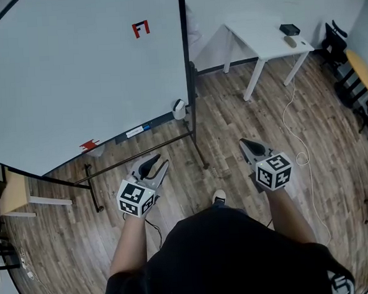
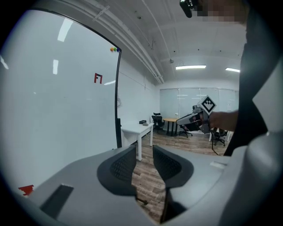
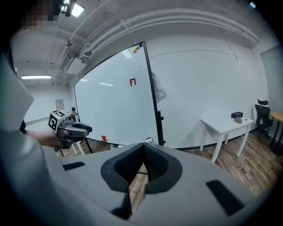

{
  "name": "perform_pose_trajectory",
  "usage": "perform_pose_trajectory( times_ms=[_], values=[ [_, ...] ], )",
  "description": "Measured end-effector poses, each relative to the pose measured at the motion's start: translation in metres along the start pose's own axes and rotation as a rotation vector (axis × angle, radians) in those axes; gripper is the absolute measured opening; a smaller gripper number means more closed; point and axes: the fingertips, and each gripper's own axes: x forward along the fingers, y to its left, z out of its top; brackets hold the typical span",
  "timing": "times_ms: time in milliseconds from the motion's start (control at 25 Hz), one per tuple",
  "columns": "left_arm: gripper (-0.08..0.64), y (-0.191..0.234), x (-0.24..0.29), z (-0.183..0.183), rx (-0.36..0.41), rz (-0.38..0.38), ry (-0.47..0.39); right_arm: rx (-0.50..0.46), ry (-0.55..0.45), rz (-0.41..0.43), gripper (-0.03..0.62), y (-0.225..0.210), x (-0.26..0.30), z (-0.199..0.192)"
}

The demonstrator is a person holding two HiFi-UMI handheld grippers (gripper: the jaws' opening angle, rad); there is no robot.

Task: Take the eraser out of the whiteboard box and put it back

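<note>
A small white whiteboard box [image 1: 179, 107] hangs at the right end of the whiteboard's [image 1: 74, 75] bottom tray; it also shows small in the right gripper view [image 3: 148, 140]. I cannot make out the eraser in it. My left gripper [image 1: 157, 163] is held low over the floor, a good way short of the tray, and is open with nothing between its pads [image 2: 144, 149]. My right gripper [image 1: 244, 144] hovers to the right of the board's stand, shut and empty [image 3: 143, 145]. Each gripper appears in the other's view, the right [image 2: 194, 119] and the left [image 3: 70, 130].
The board's black stand legs [image 1: 93, 192] run across the wooden floor in front of me. Markers lie on the tray [image 1: 137, 131]. A white table [image 1: 264, 39] with a black box [image 1: 289, 28] stands at the back right, a cable [image 1: 294, 124] trails over the floor, and chairs [image 1: 336, 41] stand far right.
</note>
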Motion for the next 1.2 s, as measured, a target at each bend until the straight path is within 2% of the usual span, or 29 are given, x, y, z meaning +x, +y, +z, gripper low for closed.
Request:
perform_pose_trajectory(
  times_ms=[400,1200],
  values=[
    [0.127,0.006,0.038,0.001,-0.022,0.031,0.016,0.001,0.025,0.034,-0.006,-0.040,0.022,-0.001],
    [0.127,0.018,0.086,0.016,-0.055,0.131,0.056,-0.022,0.062,0.148,-0.006,-0.093,0.067,0.017]
  ],
)
